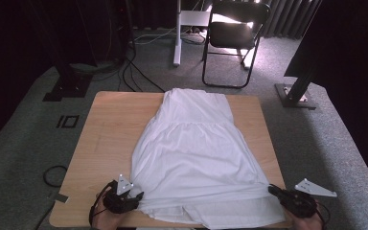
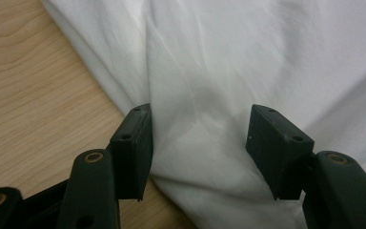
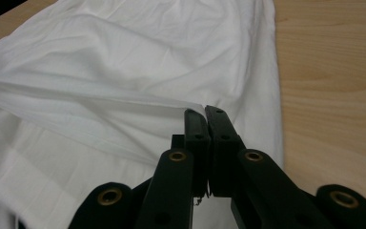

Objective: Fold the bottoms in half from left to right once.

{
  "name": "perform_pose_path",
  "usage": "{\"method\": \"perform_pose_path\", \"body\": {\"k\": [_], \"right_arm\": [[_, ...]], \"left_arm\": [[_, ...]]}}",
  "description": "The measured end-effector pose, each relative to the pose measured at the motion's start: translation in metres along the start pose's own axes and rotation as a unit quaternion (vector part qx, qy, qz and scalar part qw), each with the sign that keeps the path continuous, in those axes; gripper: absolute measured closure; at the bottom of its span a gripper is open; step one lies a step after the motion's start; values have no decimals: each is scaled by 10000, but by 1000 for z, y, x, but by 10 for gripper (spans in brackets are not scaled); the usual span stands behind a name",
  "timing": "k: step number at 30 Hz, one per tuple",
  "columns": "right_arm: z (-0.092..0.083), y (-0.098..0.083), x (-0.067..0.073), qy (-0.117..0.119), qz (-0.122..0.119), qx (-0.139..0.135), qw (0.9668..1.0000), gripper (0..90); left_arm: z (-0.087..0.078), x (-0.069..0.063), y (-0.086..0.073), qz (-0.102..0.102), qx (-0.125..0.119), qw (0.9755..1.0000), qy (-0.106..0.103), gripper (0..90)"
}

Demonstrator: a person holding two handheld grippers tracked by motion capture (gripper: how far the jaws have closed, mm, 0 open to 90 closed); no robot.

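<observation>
A white garment (image 1: 196, 148) lies spread flat on the wooden table (image 1: 110, 124), its narrow end far and its wide hem near. My left gripper (image 1: 138, 196) rests at the hem's near-left corner. In the left gripper view its jaws stand open (image 2: 198, 124) with a soft ridge of the white cloth (image 2: 219, 57) between them. My right gripper (image 1: 272, 188) is at the near-right corner. In the right gripper view its jaws are shut (image 3: 205, 112) on a folded edge of the garment (image 3: 124, 71), which runs taut from the tips toward the left.
Bare wood (image 3: 329, 71) flanks the garment on both sides. Beyond the table stand a black folding chair (image 1: 237, 33), a white stand leg (image 1: 177, 33) and two black stand bases (image 1: 67, 86) (image 1: 297, 93). A cable loop (image 1: 52, 175) lies on the carpet at left.
</observation>
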State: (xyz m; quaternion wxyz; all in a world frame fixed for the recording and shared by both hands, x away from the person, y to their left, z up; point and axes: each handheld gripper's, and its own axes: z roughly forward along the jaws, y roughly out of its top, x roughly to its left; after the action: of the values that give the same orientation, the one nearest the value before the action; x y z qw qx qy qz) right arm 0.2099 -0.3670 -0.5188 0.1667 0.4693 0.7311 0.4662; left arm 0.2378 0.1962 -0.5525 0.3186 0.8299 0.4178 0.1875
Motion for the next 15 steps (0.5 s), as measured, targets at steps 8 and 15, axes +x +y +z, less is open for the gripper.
{"method": "perform_pose_path", "body": {"k": [8,15], "right_arm": [[-5,-23,0,564,-87,438,9974,532],[-15,4,-1,713,-406,118,9966,451]], "left_arm": [[-14,5,3,-150,-526,9981,-272,392],[-22,33,39,-156,-909,9954,277,391]]}}
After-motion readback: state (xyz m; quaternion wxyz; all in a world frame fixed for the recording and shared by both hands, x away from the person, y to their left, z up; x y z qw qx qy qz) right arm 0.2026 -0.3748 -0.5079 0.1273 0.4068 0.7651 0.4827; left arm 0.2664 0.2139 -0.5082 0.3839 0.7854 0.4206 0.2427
